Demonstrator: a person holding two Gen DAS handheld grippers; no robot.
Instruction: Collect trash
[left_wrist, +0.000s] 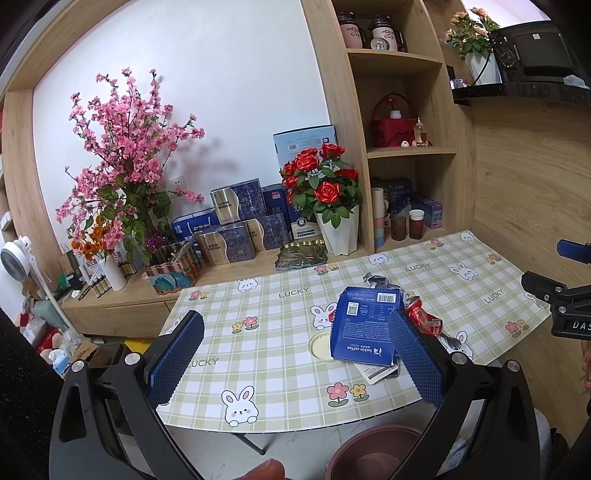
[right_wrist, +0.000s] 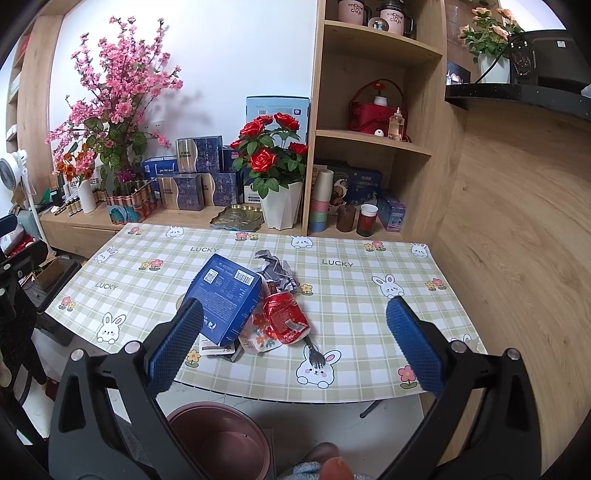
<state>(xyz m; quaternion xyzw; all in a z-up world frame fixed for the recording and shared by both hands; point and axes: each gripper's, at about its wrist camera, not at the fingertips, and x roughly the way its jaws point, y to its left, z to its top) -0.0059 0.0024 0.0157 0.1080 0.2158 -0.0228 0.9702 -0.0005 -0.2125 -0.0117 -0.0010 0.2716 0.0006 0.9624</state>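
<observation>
evidently both the left gripper (left_wrist: 295, 354) and right gripper (right_wrist: 293, 347) are hovering with jaws wide and empty; the trash, blue box (right_wrist: 223, 299) and red can (right_wrist: 286, 317), is lying mid-tabletop (right_wrist: 369, 325), bin (right_wrist: 221, 443) waiting at six o'clock to catch it.

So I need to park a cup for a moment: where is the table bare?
Free: right side of the table, beyond the can, and the left edge past the blue box. Crowded: the middle, around box, can and fork.
</observation>
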